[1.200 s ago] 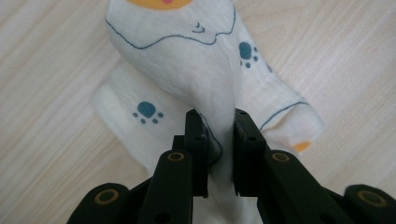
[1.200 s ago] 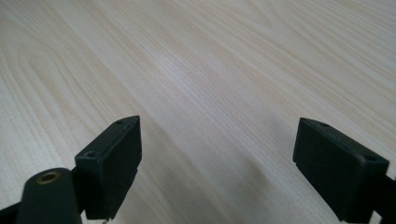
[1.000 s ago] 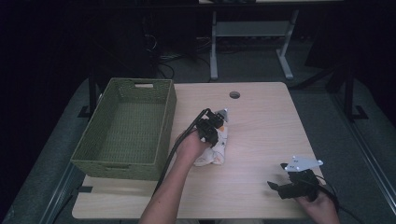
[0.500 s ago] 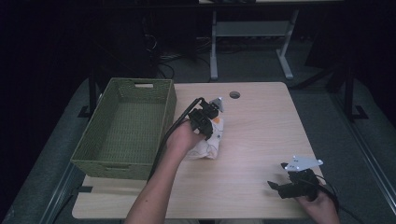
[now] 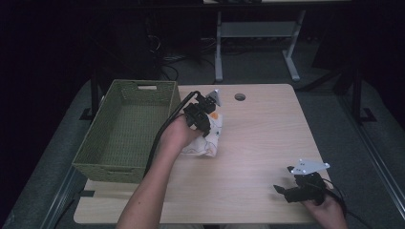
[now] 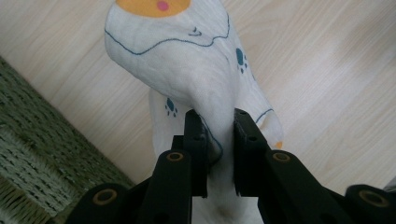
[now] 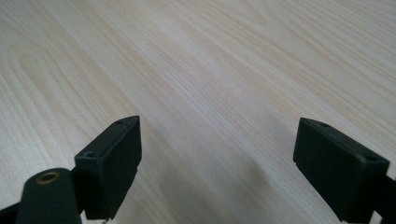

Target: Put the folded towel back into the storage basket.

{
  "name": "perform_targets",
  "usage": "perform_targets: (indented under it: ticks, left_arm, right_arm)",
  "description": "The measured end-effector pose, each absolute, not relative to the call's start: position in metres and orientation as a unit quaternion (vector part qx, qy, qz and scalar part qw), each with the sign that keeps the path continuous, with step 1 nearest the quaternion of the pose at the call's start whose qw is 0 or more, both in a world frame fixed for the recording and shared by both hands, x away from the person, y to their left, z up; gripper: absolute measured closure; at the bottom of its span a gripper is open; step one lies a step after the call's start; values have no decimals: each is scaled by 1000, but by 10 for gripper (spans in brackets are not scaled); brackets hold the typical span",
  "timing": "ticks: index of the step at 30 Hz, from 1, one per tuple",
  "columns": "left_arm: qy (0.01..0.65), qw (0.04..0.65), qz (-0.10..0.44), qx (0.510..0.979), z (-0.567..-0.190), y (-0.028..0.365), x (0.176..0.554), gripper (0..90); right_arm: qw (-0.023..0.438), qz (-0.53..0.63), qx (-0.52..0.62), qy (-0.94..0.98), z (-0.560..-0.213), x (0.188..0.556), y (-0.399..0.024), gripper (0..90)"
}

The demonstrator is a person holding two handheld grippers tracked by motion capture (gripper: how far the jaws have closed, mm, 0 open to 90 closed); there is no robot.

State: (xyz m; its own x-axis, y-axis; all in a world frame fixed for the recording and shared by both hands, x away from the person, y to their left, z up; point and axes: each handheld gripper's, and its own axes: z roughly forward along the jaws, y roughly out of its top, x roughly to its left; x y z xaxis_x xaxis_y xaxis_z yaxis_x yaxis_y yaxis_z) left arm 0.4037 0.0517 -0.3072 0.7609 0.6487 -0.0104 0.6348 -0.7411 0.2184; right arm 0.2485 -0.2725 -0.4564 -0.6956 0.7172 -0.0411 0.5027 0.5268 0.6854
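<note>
My left gripper (image 6: 217,140) is clamped on a fold of the white printed cloth (image 6: 196,65), held over the wooden table (image 5: 267,129) just beside the green woven basket (image 5: 125,129) — I see nothing in it; my right gripper (image 7: 217,163) stands wide — holding nothing.

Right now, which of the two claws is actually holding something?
The left gripper, beside the green basket: its jaws pinch the white printed cloth. The right gripper, near the table's front edge, stands open over bare wood.

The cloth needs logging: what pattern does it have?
White cloth with blue paw prints and orange patches; clearest in the left gripper view.
</note>
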Motion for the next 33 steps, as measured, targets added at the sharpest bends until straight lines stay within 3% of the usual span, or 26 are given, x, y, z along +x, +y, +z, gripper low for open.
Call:
perform_targets:
  ticks: [33]
  left_arm:
    - [393,95,59,913,-259,112,403,785]
  right_arm:
    - [163,329,358,859,-457,249,-271,147]
